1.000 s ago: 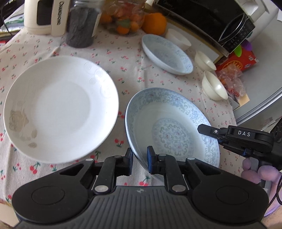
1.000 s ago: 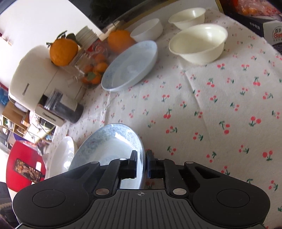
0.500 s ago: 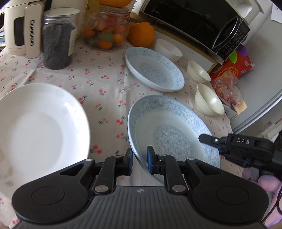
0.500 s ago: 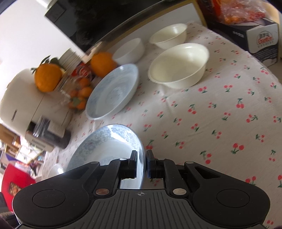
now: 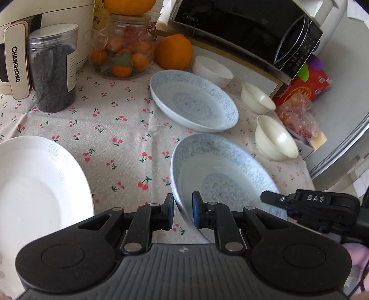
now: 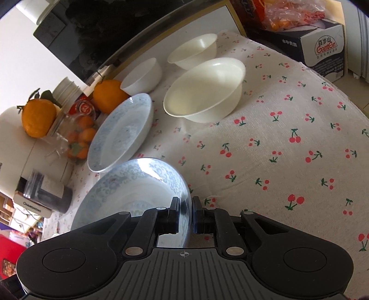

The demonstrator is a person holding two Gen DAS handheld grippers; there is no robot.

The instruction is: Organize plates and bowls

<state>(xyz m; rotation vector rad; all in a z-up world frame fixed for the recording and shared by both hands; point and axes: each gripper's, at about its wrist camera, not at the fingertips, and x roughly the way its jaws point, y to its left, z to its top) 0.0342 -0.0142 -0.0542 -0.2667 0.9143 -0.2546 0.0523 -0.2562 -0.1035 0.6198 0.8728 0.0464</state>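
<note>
Blue-patterned shallow porcelain plate (image 5: 221,175) is pinched on two sides: left gripper (image 5: 183,213) clenched on its near-left rim, right gripper (image 6: 184,213) clenched on the opposite rim. In the left wrist view the right gripper comes in from the lower right, tip on the plate's edge. Plate sits tilted over the cherry-print tablecloth (image 5: 120,129); can't tell whether its underside touches the cloth.

Just beyond it: a second blue-patterned shallow plate (image 5: 193,100) lying flat on the cloth, the rims near each other, contact unclear.

Right of both plates, three cream-white bowls: large one (image 6: 205,90) closest, a medium one (image 6: 193,49) behind it, a smaller white bowl (image 6: 141,75) next to an orange (image 5: 173,52).

Left: plain white dinner plate with embossed swirls (image 5: 39,184), well apart from the held plate.

Back row: clear jar of small oranges (image 5: 122,53), transparent canister of dark contents (image 5: 54,76), cream rice cooker marked CHANGHONG (image 5: 46,20), black microwave (image 5: 249,25) on a stand. Far right: red carton (image 5: 304,85) and a crinkled plastic bag (image 5: 297,117).
</note>
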